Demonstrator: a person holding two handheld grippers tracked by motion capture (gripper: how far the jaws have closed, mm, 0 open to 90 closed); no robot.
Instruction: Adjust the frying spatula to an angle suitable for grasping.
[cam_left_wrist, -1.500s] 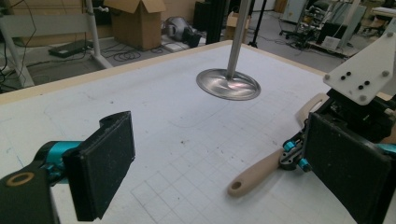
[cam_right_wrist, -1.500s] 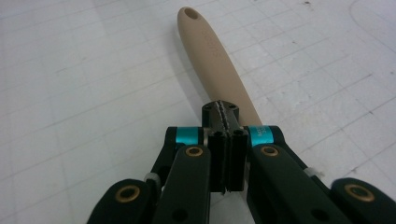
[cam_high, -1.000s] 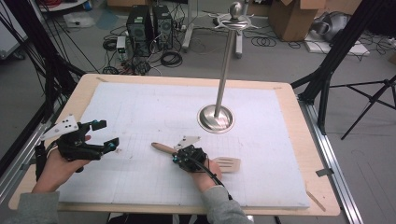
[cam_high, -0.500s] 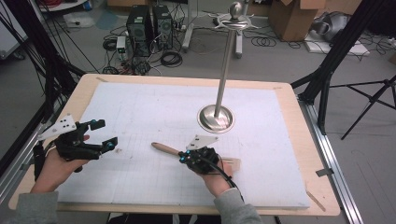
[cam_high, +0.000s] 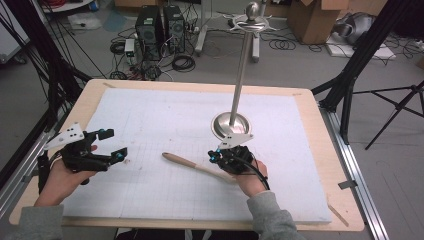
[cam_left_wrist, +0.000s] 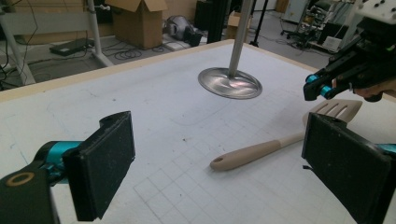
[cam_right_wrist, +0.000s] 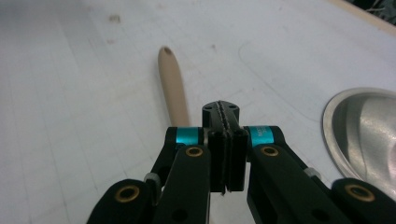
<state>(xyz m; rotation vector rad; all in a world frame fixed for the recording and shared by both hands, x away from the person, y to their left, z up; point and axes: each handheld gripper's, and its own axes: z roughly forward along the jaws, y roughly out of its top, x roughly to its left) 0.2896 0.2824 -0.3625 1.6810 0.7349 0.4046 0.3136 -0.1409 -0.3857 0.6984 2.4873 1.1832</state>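
Right tongs (cam_high: 216, 156) clenched empty above spatula (cam_high: 192, 165) handle, near side of steel stand base (cam_high: 230, 123). Left tongs (cam_high: 114, 144) released, well apart. White gridded mat (cam_high: 165, 115) covers wooden counter (cam_high: 320, 130); cables on floor (cam_high: 180, 62) beyond.

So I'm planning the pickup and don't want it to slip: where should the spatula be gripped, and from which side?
Probably the handle, near its middle. The spatula lies flat on the white mat, so come straight down with the jaws across that narrow rounded shaft. The slotted blade is wide and thin, a poorer hold. The right gripper, jaws shut, hovers over it; the left gripper is open, farther off.
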